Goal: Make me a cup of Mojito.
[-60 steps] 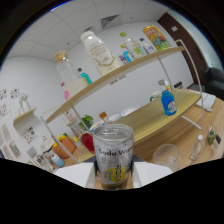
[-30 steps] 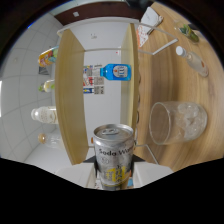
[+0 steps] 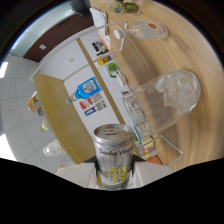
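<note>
Gripper view: hand-held gripper (image 3: 114, 172) clenched around silver soda-water can (image 3: 115, 155), tilted beside ice-filled clear glass (image 3: 167, 102) over light wooden table (image 3: 150, 60).

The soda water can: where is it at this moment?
In the gripper view the soda water can sits clamped between the fingers of the hand-held gripper, tipped toward the ice-filled glass that stands on the wooden table just beyond it.

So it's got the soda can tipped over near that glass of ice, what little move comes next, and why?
Probably ease the soda water can, held between the gripper fingers, a little further toward the glass and keep tilting it. The view is strongly rolled, so the can is already tipping, its top faces toward the glass, and the glass holds ice with no visible liquid yet, so pouring seems the sensible next step.
</note>
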`<state>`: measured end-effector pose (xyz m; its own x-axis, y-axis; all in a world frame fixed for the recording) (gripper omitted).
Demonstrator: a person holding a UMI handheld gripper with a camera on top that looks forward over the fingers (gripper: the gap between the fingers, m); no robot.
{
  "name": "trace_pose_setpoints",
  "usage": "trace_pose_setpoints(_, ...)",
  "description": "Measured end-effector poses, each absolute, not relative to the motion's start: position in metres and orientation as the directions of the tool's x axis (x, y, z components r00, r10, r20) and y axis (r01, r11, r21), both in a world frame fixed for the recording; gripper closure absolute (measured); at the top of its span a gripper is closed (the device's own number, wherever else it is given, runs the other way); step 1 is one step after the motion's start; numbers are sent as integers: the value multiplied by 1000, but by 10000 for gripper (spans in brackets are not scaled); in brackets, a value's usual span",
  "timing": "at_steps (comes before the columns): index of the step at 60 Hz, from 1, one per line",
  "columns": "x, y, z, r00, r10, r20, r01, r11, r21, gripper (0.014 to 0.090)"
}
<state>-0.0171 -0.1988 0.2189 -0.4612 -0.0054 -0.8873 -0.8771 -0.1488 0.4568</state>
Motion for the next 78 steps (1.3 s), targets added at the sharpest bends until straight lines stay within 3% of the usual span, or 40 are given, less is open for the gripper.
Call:
trace_pose_setpoints(9,-23,-202,226,-264,-17,-964,-951,-164,263,532)
trace_pose_setpoints(19,-32,-206,249,232,8,-973,-954,-192,-229,530)
trace_pose_setpoints(28,-46,-207,261,671,27,-741,-728,-164,-665,530)
trace_pose_setpoints(37,-63,-203,235,909,-8,-418,-414,-156,-897,530)
trace_pose_setpoints(48,-85,-195,168,988,1,-154,-150,-220,-964,530)
trace_pose_setpoints(66,-93,-191,92,995,34,-98,-81,-325,-942,533)
trace_pose_setpoints(78,-96,-195,77,995,53,-83,-60,-346,-936,526)
